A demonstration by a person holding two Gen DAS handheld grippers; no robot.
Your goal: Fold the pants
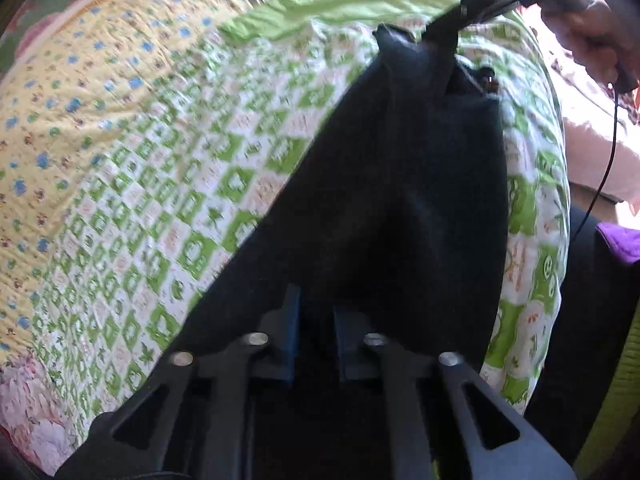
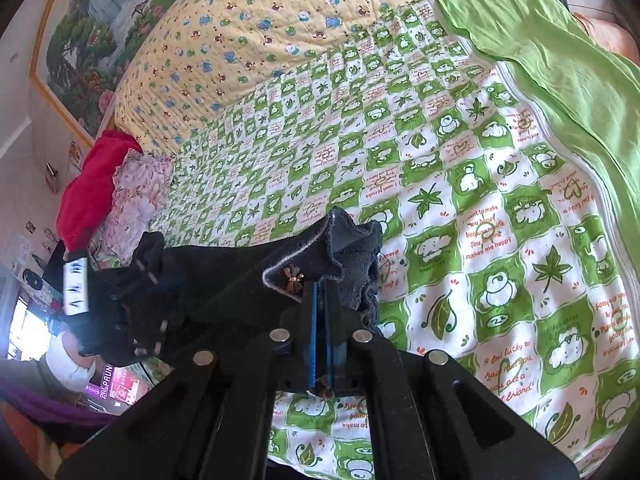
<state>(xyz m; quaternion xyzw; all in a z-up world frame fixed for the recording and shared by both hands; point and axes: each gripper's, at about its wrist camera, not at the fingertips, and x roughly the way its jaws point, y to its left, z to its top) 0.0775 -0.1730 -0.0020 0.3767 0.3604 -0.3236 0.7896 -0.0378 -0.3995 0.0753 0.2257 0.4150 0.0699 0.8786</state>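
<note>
The green checked blanket (image 2: 460, 184) lies flat and bare across most of the bed, open to the right and ahead. The dark pants (image 1: 400, 184) hang stretched between both grippers, blocking the middle. A red cloth (image 2: 90, 188) and a floral bundle (image 2: 134, 200) crowd the left edge.

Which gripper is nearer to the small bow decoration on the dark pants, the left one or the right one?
Right. The right gripper pinches the pants just beside the bow. The left gripper grips the same garment farther along, away from the bow.
</note>
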